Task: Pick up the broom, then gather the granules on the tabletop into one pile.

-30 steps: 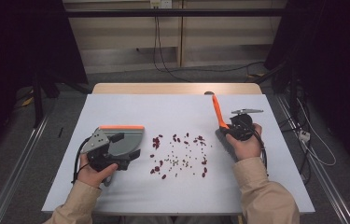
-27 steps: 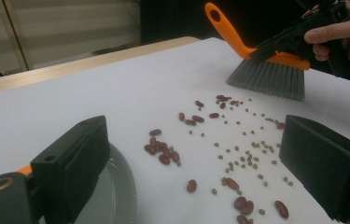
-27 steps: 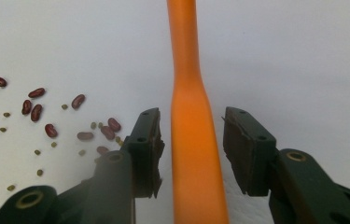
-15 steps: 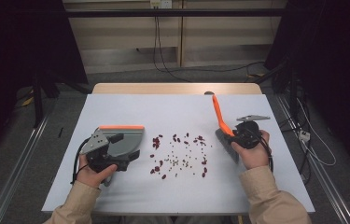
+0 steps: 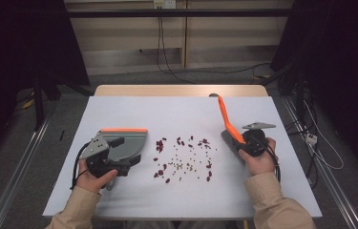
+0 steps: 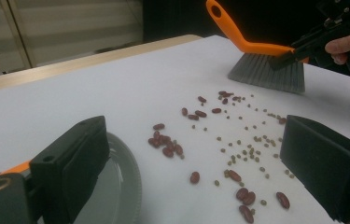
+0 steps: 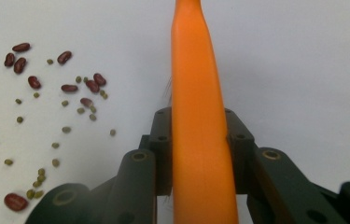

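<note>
Red kidney beans and small green beans [image 5: 184, 157] [image 6: 228, 140] [image 7: 46, 93] lie scattered on the white table [image 5: 167, 109]. To their right stands an orange-handled brush [image 5: 225, 119] [image 6: 266, 70] [image 7: 196, 70] with its grey bristles on the table. My right gripper [image 5: 243, 140] [image 7: 199, 121] is shut on its handle, and its jaws have just closed further on it. A grey dustpan [image 5: 126, 145] [image 6: 116, 186] with an orange edge lies left of the beans. Over it my left gripper [image 5: 128, 163] [image 6: 193, 126] holds its jaws wide apart, facing the beans, the pan's rim beside the left jaw.
Beyond the white top runs the table's wooden far edge [image 5: 176, 89]. Metal rails [image 5: 19, 162] run along the floor on both sides, and cables [image 5: 310, 138] lie on the floor at the right. Bare white surface stretches behind and in front of the beans.
My right hand has shifted a little to the right with the brush. The left hand and the dustpan have stayed put.
</note>
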`<act>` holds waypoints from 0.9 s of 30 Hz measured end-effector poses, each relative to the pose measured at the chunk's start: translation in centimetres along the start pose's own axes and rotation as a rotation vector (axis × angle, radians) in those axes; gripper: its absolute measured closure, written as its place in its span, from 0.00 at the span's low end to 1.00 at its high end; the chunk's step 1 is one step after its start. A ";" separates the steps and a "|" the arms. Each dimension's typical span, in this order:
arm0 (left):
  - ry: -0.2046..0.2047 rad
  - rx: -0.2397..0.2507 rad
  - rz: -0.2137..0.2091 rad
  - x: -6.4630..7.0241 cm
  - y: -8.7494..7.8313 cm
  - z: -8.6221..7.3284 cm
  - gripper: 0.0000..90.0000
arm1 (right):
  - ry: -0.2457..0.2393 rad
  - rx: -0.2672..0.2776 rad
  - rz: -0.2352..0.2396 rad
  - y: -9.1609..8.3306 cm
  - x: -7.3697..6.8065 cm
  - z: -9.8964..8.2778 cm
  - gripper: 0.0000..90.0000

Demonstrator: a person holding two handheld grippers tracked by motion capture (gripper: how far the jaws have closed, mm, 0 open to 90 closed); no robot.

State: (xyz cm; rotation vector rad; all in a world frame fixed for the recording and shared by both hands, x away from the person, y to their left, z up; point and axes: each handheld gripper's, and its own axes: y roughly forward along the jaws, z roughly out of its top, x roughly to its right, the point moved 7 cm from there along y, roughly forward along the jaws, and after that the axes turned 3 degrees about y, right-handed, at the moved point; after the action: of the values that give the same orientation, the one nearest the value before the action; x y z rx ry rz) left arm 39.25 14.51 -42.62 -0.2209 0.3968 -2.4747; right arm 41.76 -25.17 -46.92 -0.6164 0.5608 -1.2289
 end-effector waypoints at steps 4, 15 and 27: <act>0.001 -0.002 0.007 -0.2 -0.2 -0.1 0.09 | 0.026 0.049 0.015 0.1 0.0 0.5 0.79; -0.007 -0.008 0.016 -0.5 -0.6 -0.3 0.08 | -0.014 0.106 -0.002 1.4 -0.7 1.9 0.79; -0.014 -0.009 0.026 -1.1 -1.2 -0.7 0.07 | -0.105 0.098 -0.051 3.6 -1.8 2.2 0.79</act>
State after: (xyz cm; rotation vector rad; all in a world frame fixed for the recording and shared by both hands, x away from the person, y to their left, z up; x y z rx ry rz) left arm 39.34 16.21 -42.93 -0.2347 0.4022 -2.4446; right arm 45.25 -22.38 -47.77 -0.6118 0.3974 -1.2567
